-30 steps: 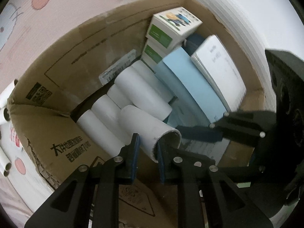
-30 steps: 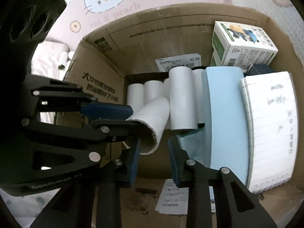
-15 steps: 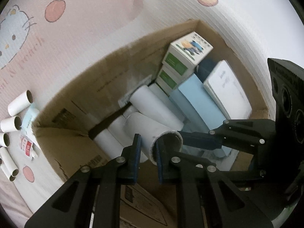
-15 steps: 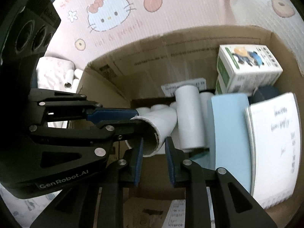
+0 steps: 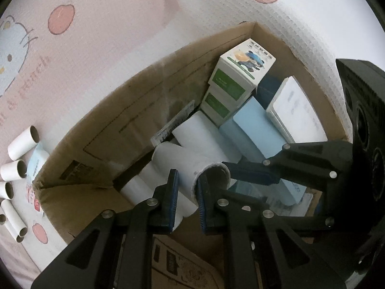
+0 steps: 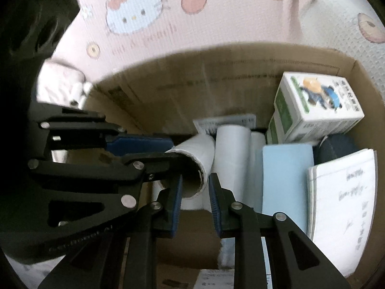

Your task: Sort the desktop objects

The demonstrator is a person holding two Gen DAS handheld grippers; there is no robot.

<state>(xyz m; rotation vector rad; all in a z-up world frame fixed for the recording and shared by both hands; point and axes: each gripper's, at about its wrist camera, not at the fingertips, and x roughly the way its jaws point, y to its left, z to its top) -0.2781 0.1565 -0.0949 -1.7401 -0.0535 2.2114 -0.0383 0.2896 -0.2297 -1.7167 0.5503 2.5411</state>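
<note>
Inside the cardboard box [image 5: 101, 130] a white tube [image 5: 182, 163] leans over other rolls [image 6: 232, 149] beside green-white cartons [image 5: 240, 77] and a notebook [image 6: 346, 192] — left gripper [image 5: 187, 192] pinching its wall, right gripper [image 6: 195, 202] pressed together, empty — pink cartoon cloth [image 5: 101, 24] underneath, loose tubes [image 5: 21, 142] outside.

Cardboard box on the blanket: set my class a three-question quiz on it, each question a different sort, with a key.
1. True or false: the left gripper holds a white tube by its rim.
2. What stands in the cardboard box's far corner? A. stacked green-and-white cartons B. a mug C. scissors
3. What colour is the slab between the rolls and the notebook?
Key: 1 true; 2 A; 3 light blue.
</note>
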